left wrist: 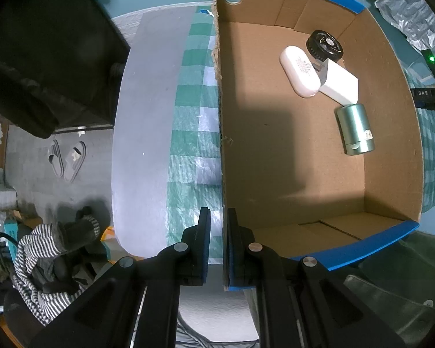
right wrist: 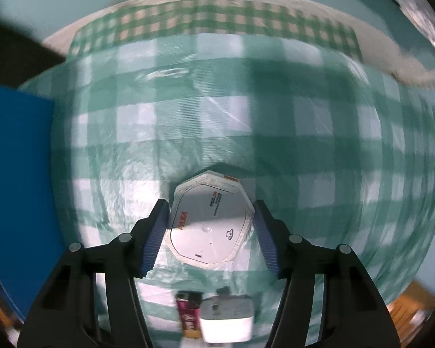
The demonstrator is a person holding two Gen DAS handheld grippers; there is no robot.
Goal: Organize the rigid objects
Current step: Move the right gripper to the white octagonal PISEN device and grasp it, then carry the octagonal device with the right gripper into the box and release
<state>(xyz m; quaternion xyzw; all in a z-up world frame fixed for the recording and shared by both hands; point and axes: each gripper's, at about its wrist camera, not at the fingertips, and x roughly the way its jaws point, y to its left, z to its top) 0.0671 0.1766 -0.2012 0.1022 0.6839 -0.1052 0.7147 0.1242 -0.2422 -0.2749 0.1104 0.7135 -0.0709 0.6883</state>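
Cardboard box (left wrist: 275,150) wall is pinched by the left tool (left wrist: 216,246), pressed together at lower centre. Octagonal white power bank (right wrist: 208,226) lies on the checked worktop (right wrist: 217,130), lower centre, between the spread right tool (right wrist: 210,232). Close squarely on its flat sides, then lift straight.

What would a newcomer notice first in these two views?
The big cardboard box fills the left wrist view, with four items bunched in its far corner, and the left gripper is shut on its near wall. In the right view, the right gripper straddles a white octagonal device on the green checked cloth.
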